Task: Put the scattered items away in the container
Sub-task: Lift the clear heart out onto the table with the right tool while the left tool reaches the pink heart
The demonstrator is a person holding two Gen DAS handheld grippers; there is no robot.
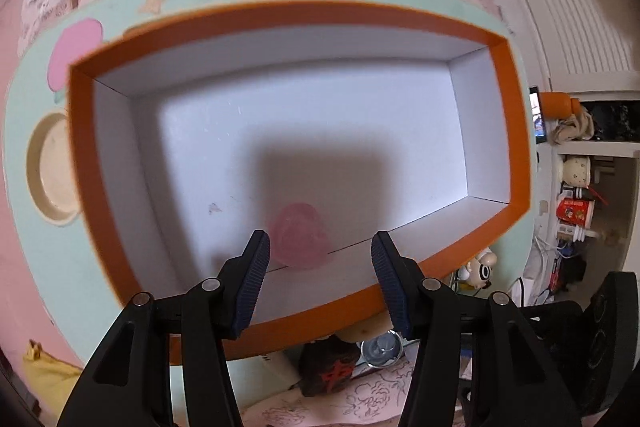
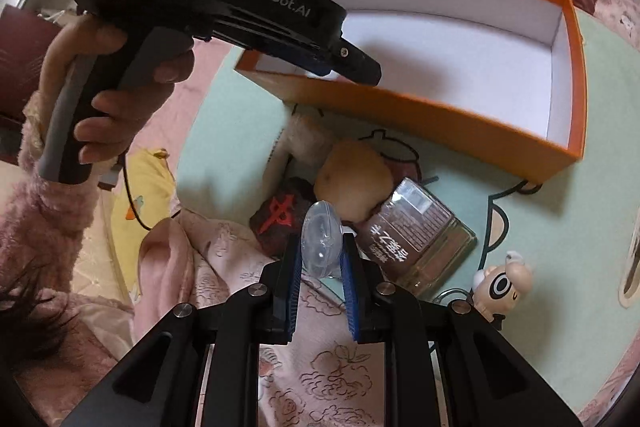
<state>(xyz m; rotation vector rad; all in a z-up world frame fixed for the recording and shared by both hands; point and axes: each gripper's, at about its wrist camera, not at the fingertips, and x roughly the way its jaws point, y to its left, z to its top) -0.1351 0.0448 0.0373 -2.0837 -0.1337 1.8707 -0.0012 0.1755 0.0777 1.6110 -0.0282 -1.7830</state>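
Left hand [image 2: 116, 83]: I see it gripping the handle of my left gripper [image 1: 320, 259], a fuzzy pink sleeve at the wrist, with the tool angled down over the box.
Left jaws: apart with nothing between the pads; a pink heart-shaped piece [image 1: 301, 241] lies on the white floor of the box below them, near its near wall.
Orange box [image 1: 516, 131]: open on the mint mat [image 2: 560, 219], white inside, holding only that 1 pink piece as far as I can see.
Right gripper [image 2: 320, 263]: jaws clamped on a clear plastic shell [image 2: 322, 239], held above the clutter in front of the box.
Loose items: a tan round plush [image 2: 352, 179], a dark pouch with red marks [image 2: 280, 215], a clear brown packet [image 2: 416, 227] and a small figurine [image 2: 504, 283] sit on the mat beside the box.
My step, as I judge it: carry the shell over the rim, keeping the grip light, since thin plastic may buckle.
Care: I would draw the left gripper clear first so the 2 tools do not meet over the box.
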